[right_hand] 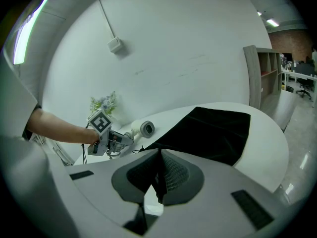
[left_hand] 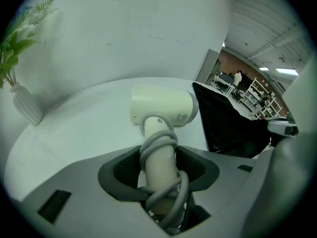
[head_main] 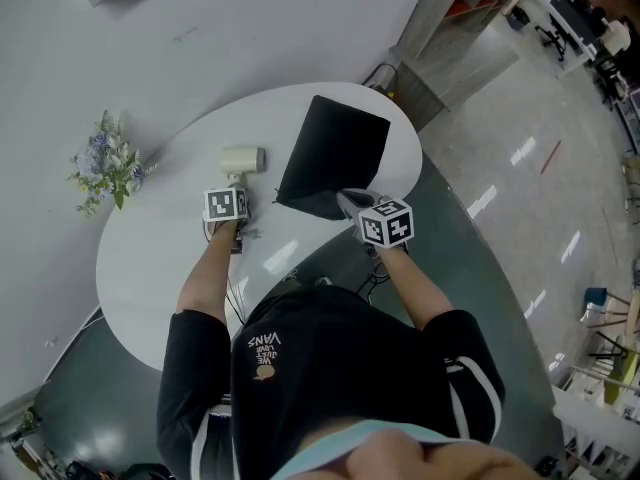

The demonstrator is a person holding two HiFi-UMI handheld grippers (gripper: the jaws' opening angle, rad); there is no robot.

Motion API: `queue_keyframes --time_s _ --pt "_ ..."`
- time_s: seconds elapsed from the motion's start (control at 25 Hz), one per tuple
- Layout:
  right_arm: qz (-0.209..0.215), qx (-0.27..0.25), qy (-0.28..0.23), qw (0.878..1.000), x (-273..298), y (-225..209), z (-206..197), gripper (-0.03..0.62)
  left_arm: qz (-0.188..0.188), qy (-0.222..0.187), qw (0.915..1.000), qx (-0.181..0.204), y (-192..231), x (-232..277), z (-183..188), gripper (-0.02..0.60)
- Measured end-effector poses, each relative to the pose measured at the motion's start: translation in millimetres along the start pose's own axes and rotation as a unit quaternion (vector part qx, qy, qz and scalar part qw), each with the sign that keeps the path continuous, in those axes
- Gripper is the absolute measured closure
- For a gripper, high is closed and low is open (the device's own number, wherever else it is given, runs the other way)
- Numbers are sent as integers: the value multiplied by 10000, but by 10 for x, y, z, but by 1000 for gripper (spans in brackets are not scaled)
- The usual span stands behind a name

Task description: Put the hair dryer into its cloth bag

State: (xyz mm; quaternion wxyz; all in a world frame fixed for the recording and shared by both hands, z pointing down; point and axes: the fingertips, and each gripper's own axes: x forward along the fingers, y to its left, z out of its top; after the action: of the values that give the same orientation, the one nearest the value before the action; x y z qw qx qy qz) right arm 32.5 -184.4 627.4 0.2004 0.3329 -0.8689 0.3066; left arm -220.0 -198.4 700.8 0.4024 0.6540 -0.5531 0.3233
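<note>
A cream hair dryer [head_main: 243,158] lies on the white round table [head_main: 160,258], its grey cord wound round the handle. My left gripper [head_main: 237,182] reaches it from the near side. In the left gripper view the handle [left_hand: 159,165] stands between the jaws of that gripper [left_hand: 158,172], and both pads press on the handle and cord. The black cloth bag [head_main: 335,153] lies flat to the dryer's right. My right gripper [head_main: 352,204] is shut on the bag's near edge, which is pinched between its pads [right_hand: 159,175]. The bag [right_hand: 213,130] spreads out beyond it.
A small white vase of flowers [head_main: 105,168] stands at the table's far left by the wall. A grey shelf unit [head_main: 450,28] stands beyond the table's far right edge. The person's body is at the near edge.
</note>
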Motion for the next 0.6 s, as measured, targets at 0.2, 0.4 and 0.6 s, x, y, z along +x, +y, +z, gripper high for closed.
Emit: queue_keyframes --time_s 0.2,0.4,0.6 --pt "3 82 -24 10000 13 -8 -11 546 -160 57 9998 -100 -31 -161 -209 347" --pt "7 208 -49 9998 23 8 -59 546 -339 -24 9993 -129 -80 -341 -519 347" --pt "74 284 -83 9995 37 70 -100 546 -426 -106 9989 140 -188 -557 -837 347"
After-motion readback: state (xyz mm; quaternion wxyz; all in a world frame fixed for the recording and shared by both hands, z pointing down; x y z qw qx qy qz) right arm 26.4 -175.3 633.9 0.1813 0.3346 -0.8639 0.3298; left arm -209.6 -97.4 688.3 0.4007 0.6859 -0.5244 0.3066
